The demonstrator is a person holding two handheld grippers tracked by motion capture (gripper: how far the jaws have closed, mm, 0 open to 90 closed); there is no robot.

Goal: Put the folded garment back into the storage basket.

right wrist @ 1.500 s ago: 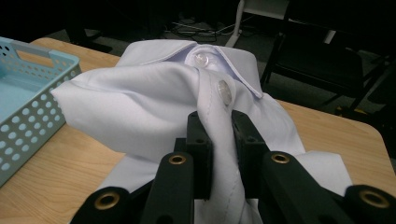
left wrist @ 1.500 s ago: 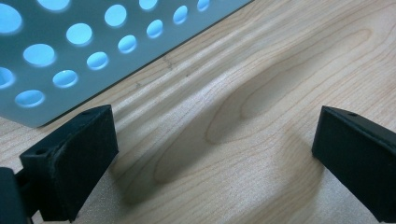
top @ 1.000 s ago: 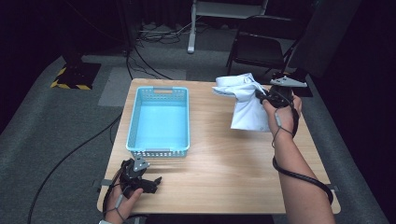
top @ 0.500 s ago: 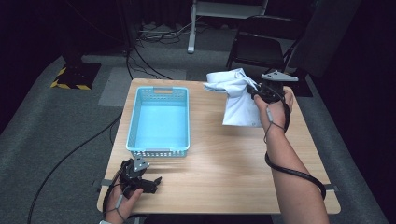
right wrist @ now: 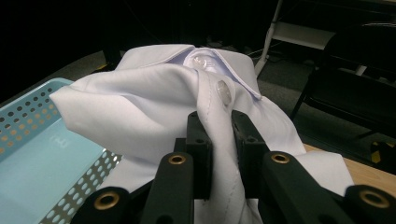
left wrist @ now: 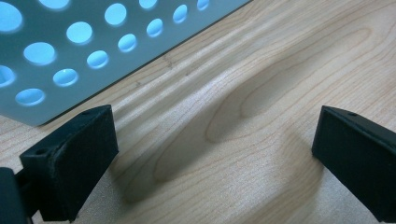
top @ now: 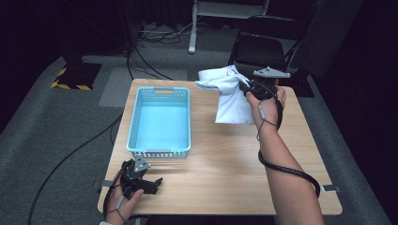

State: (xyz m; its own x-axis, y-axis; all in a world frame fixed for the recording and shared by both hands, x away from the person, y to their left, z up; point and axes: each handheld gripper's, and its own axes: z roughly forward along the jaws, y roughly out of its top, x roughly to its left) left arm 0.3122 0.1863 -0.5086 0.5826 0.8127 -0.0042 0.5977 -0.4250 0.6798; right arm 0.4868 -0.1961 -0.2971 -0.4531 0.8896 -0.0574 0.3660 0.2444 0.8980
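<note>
A white buttoned shirt [top: 228, 93] hangs bunched over the far right of the wooden table [top: 225, 164], lifted by my right gripper [top: 248, 89]. In the right gripper view the jaws are shut on a fold of the shirt [right wrist: 154, 102] just below its collar and buttons, gripper [right wrist: 219, 140]. A light blue perforated basket [top: 159, 123] stands empty at the table's left, its near rim also in that view [right wrist: 28, 116]. My left gripper [top: 152, 183] rests at the near left corner, open with bare wood between its jaws [left wrist: 215, 154], beside the basket wall [left wrist: 70, 51].
A dark chair [top: 263, 51] stands behind the table's far right edge. Cables [top: 141, 56] run over the grey floor at the back and left, and a yellow-black striped base [top: 72, 79] sits at the far left.
My right gripper has carried the shirt leftwards and slightly up, closer to the basket. The left gripper has stayed where it was.
</note>
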